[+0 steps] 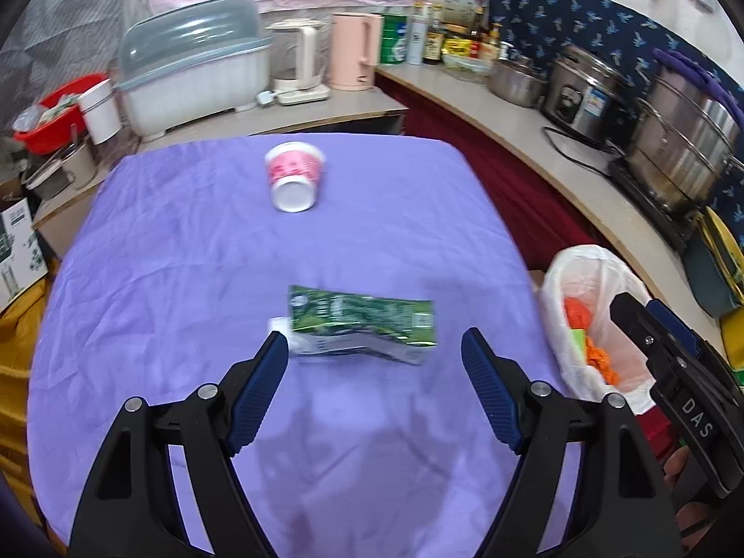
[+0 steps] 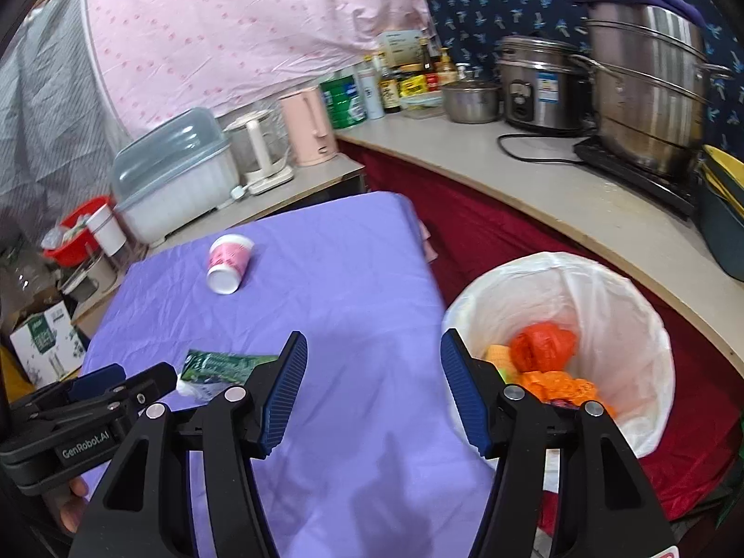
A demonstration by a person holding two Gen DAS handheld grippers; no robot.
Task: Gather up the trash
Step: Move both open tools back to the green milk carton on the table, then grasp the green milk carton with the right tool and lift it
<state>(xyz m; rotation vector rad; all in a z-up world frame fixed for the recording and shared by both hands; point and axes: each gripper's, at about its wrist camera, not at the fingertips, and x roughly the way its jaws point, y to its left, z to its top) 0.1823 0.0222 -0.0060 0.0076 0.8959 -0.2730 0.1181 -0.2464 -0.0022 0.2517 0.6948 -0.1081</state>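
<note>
Both claws stand wide with nothing between their pads. Left claw [image 1: 374, 353] hangs over the purple cloth [image 1: 186, 279], tipped forward and down, with the green wrapper [image 1: 362, 323] lying flat just ahead of its tips, a scrap of white paper tucked under the wrapper's near-left end. Right claw [image 2: 372, 367] tilts down likewise, right of the wrapper [image 2: 223, 365], straddling the cloth's [image 2: 325, 269] edge and the lined bin [image 2: 618, 325].

The wrapper looks the likely next pick. My advice: bring the left claw straight over the wrapper, pads either side of its short width, press lightly into the cloth so the thin foil bunches up, then close and carry it right to the bin [image 1: 581, 279], which already holds orange scraps.

Farther beyond the wrapper, a pink paper cup [image 1: 295, 176] lies on its side, bottom toward the claw, well apart from the bin
</note>
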